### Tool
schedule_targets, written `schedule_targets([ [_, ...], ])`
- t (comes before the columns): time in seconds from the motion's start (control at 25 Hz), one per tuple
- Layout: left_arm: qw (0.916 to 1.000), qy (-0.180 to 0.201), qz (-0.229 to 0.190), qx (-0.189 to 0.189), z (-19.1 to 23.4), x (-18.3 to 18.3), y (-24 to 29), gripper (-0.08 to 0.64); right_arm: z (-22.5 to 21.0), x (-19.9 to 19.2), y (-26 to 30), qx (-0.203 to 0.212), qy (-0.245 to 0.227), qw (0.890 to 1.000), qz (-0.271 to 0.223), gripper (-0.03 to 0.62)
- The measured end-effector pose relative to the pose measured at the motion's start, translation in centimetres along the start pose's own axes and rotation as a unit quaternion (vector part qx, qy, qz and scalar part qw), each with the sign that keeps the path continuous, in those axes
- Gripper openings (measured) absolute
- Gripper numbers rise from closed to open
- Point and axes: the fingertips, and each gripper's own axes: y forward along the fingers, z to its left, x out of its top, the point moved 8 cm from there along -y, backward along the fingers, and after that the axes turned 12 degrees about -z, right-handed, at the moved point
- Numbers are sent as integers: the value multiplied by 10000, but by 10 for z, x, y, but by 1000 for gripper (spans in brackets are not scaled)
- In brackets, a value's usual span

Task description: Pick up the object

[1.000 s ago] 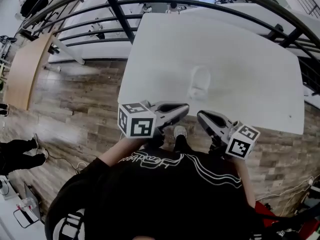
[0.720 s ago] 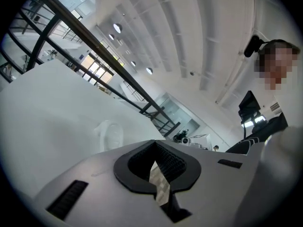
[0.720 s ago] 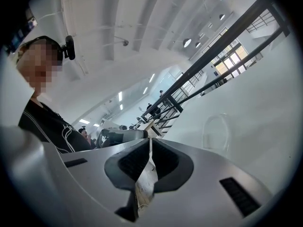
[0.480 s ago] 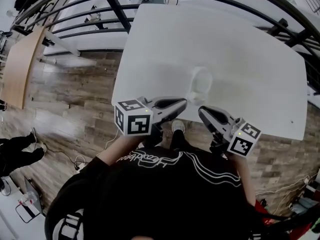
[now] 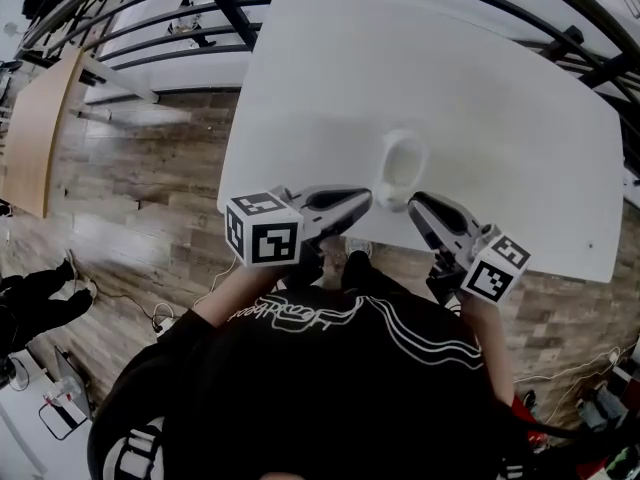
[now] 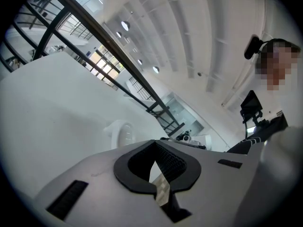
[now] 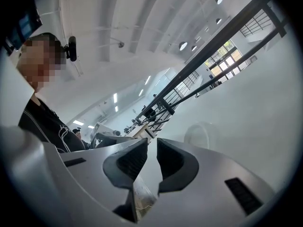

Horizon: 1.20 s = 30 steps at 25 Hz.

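Observation:
A small white cup (image 5: pixel 403 165) stands on the white table (image 5: pixel 500 78) near its front edge. It is pale against the top, also visible in the left gripper view as the cup (image 6: pixel 120 132) and in the right gripper view as the cup (image 7: pixel 206 134). My left gripper (image 5: pixel 364 200) sits just left of the cup at the table edge, jaws pressed together, seen close as the left gripper (image 6: pixel 154 144). My right gripper (image 5: pixel 416 204) is right below the cup with a narrow gap between its jaws, seen close as the right gripper (image 7: pixel 151 144). Neither holds anything.
Black railing bars (image 5: pixel 225 8) run behind the table. Wood-plank floor (image 5: pixel 140 178) lies to the left and beneath the front edge. Another person's legs (image 5: pixel 35 303) show at the far left. A wooden board (image 5: pixel 35 118) lies at upper left.
Both grippers moved forward to the table's front edge, closer to the cup. The right gripper's jaws parted slightly; the left stayed shut.

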Motion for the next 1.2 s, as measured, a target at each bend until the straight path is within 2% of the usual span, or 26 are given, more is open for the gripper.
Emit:
schedule_targets([
  [0.16,10000,-21,28,31,6,6,7,6,-15,8,4,-114,-64,9999,41,25],
  [0.36,9998,-127,20,123,33,22,25,6,-55,19,21,-460,-129,9986,219,26],
  [0.76,9996,-188,84,196,37,15,27,6,-75,10,16,-843,-197,9950,494,161],
  [0.96,9995,-179,81,247,35,15,27,6,-84,6,17,-970,-104,9926,720,186],
  [1.2,9992,-219,116,320,41,14,30,6,-107,-4,22,-1279,134,9837,1258,187],
])
